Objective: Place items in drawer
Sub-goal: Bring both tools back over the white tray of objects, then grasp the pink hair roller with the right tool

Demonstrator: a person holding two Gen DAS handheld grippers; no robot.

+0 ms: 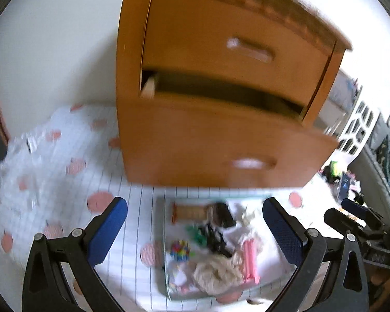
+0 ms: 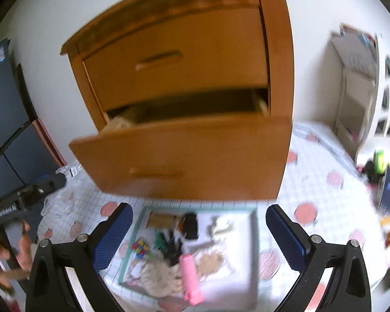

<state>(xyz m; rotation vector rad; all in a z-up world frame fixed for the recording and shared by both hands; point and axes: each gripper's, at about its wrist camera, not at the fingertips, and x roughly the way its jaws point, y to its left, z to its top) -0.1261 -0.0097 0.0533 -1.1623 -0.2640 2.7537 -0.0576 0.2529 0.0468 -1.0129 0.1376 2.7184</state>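
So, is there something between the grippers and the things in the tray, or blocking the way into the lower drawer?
Nothing visible. Both grippers, left and right, hang open above the tray, with no cover over the things. The lower drawer is pulled out and open on top.

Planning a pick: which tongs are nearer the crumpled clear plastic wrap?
Left. The left tongs hover by the wrap's edge; the right tongs are farther right, facing the pale shallow tray.

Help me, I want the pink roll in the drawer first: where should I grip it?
Grip the pink roll across its middle, coming from above with the right hand-held gripper, fingers astride its narrow width. It lies flat and long on the tray, atop beige cloth.
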